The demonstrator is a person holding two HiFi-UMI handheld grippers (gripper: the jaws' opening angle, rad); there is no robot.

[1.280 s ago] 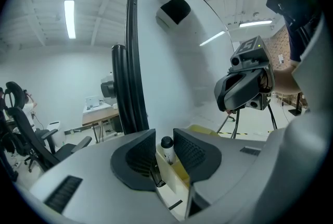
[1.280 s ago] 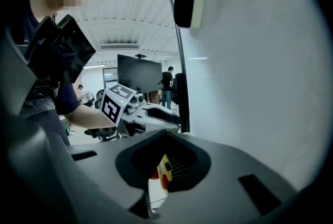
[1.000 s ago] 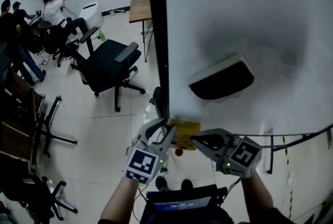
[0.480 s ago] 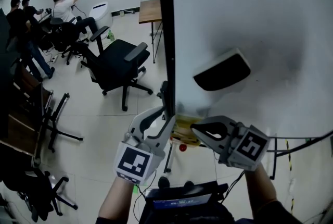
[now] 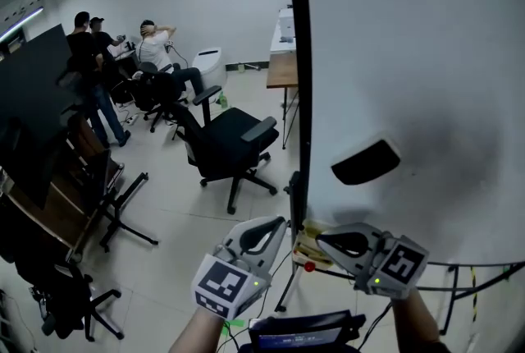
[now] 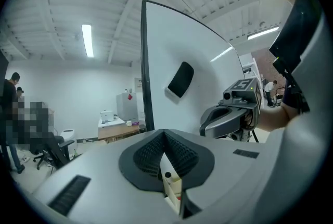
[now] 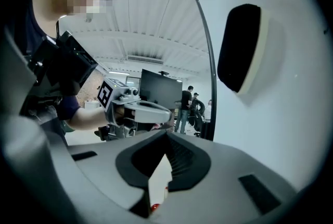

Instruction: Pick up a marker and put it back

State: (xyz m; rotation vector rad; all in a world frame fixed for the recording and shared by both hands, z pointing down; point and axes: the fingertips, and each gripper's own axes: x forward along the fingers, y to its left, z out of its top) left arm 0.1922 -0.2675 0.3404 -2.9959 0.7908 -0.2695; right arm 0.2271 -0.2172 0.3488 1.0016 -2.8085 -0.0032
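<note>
Left tongs [image 5: 281,222] have just closed on nothing, right tongs [image 5: 321,239] sit shut and empty, both now raised off the whiteboard's [image 5: 410,56] yellow tray [image 5: 305,235], with the red-capped marker [image 5: 309,266] at 6 o'clock below them, apparently returned.

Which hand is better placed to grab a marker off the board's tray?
Right, probably. The right hand-held gripper has its tip at the yellow tray holding the markers; the left hand-held gripper, jaws just closed on nothing, sits by the board's frame. Both need opening.
</note>
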